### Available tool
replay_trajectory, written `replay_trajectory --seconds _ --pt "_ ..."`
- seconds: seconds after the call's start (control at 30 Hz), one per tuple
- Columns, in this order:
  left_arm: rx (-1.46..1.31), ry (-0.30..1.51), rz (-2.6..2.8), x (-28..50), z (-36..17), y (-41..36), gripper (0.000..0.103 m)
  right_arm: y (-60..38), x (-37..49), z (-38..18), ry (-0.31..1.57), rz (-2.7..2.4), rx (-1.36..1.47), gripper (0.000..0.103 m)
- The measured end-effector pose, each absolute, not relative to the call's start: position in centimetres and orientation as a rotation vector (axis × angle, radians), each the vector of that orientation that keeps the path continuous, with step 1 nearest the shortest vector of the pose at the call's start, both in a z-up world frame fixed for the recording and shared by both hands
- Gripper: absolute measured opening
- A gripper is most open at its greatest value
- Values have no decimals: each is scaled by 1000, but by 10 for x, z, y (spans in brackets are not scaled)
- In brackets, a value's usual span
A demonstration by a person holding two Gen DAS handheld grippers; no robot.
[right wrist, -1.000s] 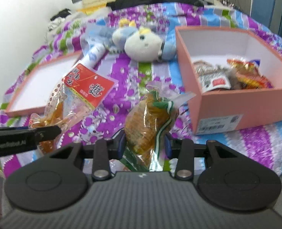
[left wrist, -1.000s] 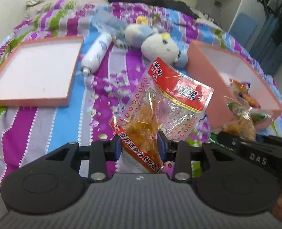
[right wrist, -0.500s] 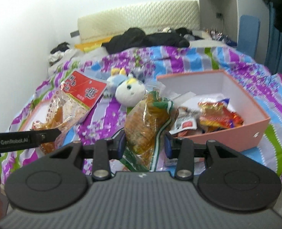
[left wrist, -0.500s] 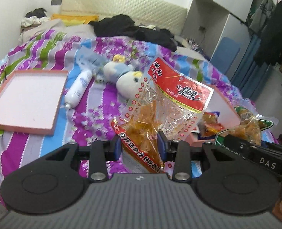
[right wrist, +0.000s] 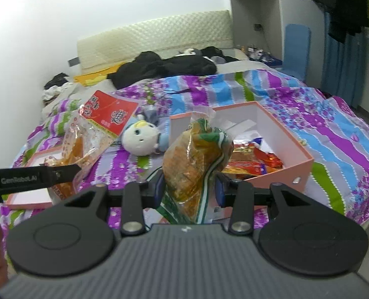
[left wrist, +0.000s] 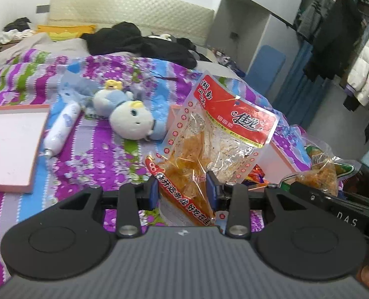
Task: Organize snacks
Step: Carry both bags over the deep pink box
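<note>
While both grippers are held level above the bed (left wrist: 89,164), each points forward toward the headboard (right wrist: 154,39). The left gripper (left wrist: 182,189) has its jaws closed on the lower end of a red-topped snack bag (left wrist: 216,139), which stands up and leans to the right, clear of the bedspread. In the right wrist view the same bag (right wrist: 97,129) appears at the left, with the left gripper's finger reaching in from the left edge.

The right gripper (right wrist: 189,186) has its jaws closed on the lower part of a green-striped snack bag (right wrist: 194,159), held upright in front of the pink box (right wrist: 284,172). From the left wrist view this bag (left wrist: 321,174) sits at the far right, above the right gripper's black body.

The box lies open on the bed and holds several red and orange snack packets (right wrist: 254,159). Its lid (left wrist: 12,144) lies flat, well apart to the left. A plush toy (left wrist: 132,119) lies between lid and box, with a white bottle (left wrist: 59,129) just beside the lid. Black clothes (right wrist: 164,67) lie near the headboard.
</note>
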State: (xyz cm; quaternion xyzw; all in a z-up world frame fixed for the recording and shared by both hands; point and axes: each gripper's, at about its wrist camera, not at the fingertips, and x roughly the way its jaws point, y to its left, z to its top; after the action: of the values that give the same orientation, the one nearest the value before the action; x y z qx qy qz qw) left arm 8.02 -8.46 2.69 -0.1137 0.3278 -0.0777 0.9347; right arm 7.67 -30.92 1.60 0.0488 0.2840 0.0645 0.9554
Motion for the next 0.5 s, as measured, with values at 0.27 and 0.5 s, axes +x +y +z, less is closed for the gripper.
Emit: replay_trajectory --seconds 0.27,0.5 --pt "-211 739 -208 155 11 -117 42 -339 126 7 617 75 110 43" --pt "-200 815 -249 235 -22 -146 43 -359 189 -9 654 62 112 43"
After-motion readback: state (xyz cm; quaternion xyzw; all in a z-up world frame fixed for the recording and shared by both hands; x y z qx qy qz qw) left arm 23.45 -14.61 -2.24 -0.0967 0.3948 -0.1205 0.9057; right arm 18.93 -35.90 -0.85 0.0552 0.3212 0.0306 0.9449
